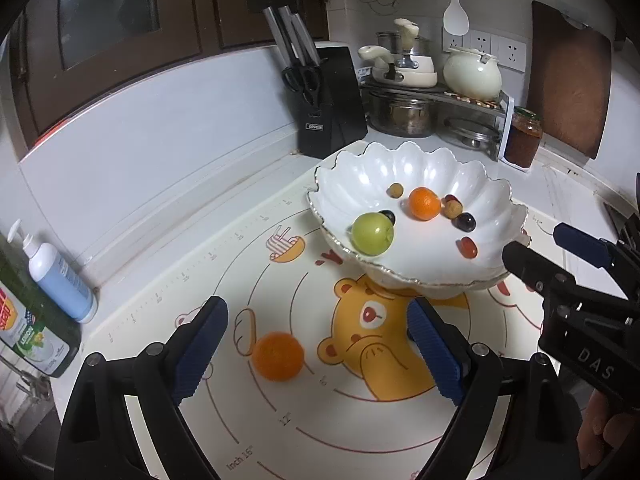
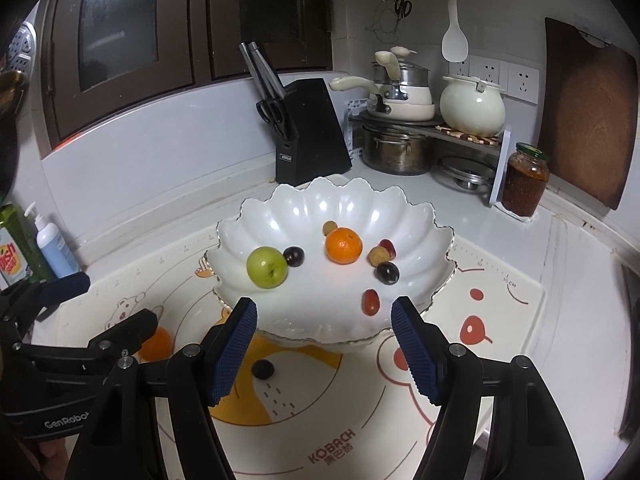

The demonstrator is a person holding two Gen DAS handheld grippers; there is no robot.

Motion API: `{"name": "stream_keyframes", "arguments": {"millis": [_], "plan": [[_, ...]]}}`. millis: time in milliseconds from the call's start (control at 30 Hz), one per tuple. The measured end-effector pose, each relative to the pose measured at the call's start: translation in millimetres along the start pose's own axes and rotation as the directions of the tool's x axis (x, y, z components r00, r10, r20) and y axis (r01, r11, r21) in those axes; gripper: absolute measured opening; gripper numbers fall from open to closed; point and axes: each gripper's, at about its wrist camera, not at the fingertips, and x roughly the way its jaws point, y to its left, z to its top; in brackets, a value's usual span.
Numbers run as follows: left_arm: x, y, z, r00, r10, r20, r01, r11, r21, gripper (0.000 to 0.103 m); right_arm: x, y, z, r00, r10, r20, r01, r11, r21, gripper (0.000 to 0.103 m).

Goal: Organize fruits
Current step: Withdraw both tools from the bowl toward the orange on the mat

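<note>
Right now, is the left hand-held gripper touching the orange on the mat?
Apart. The left wrist view shows the orange lying between the open fingers of the left hand-held gripper, with bare mat on both sides.

The scalloped fruit bowl (image 2: 336, 208) looks like glossy white ceramic, its rim edged in a thin metallic line. The baking mat (image 2: 500, 320) under it is matt and smooth with printed cartoons. Ribbed blue pads line the fingers (image 1: 430, 350), set in matt black plastic. The stockpot (image 2: 396, 152) is brushed steel; the cutting board (image 2: 588, 112) is dull brown wood.
</note>
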Motion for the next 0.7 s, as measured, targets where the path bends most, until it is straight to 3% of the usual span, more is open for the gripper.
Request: {"name": "stream_keyframes", "arguments": {"millis": [700], "plan": [[26.4,31.6,-45.5,0.993,0.071,-0.091,-0.076,0.996,-0.043,0.094,27.1,33.9,-41.3,0.997,-0.011,-0.071,0.007,0.998,-0.059,0.075]]}}
